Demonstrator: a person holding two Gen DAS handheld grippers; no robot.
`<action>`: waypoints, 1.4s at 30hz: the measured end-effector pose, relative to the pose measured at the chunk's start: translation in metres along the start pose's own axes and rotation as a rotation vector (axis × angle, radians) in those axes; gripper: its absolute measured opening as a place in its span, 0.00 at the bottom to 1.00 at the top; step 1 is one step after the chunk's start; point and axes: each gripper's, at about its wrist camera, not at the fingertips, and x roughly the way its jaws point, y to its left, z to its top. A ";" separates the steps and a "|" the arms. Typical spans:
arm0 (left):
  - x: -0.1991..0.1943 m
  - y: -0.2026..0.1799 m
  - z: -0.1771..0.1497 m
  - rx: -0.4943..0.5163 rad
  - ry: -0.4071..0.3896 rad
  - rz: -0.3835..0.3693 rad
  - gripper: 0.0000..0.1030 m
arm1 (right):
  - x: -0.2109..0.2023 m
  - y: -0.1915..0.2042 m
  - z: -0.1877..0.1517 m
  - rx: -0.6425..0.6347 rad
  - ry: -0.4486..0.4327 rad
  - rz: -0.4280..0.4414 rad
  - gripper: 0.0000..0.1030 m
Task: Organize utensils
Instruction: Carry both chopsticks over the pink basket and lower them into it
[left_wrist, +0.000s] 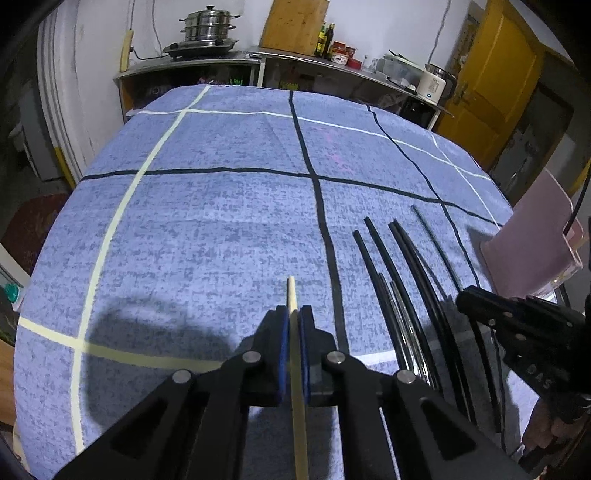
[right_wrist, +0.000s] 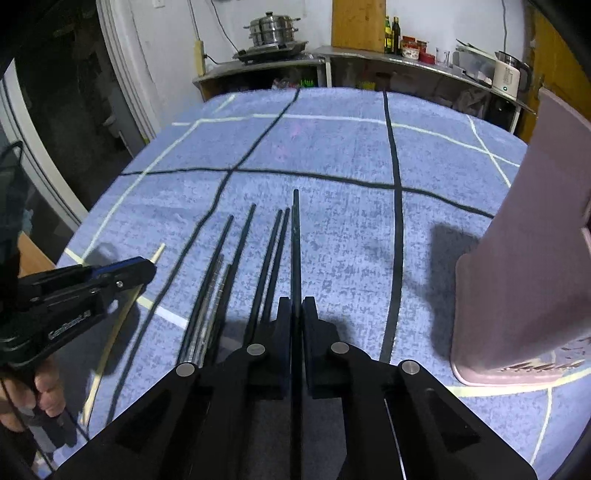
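Your left claw (left_wrist: 294, 321) is clamped on a pale wooden chopstick (left_wrist: 291, 291). Your right claw (right_wrist: 296, 310) grips one black chopstick (right_wrist: 295, 221); the other black chopsticks (right_wrist: 236, 251) lie just to its left on the tabletop (right_wrist: 332, 155), a pink holder (right_wrist: 535, 258) to its right.

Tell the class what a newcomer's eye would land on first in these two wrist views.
First, the left gripper in the near foreground, shut on a pale wooden chopstick, and beside it the right gripper shut on a black chopstick. Between them, a row of black chopsticks lies on the blue checked tablecloth. A pink utensil holder stands at the right.
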 end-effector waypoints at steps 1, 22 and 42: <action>-0.003 0.001 0.000 -0.006 -0.003 -0.009 0.06 | -0.004 0.001 0.000 -0.005 -0.009 0.000 0.05; -0.128 -0.020 0.029 0.054 -0.208 -0.133 0.06 | -0.106 0.002 0.008 0.010 -0.224 0.032 0.06; -0.178 -0.075 0.025 0.140 -0.269 -0.228 0.06 | -0.176 -0.017 -0.015 0.066 -0.331 0.007 0.06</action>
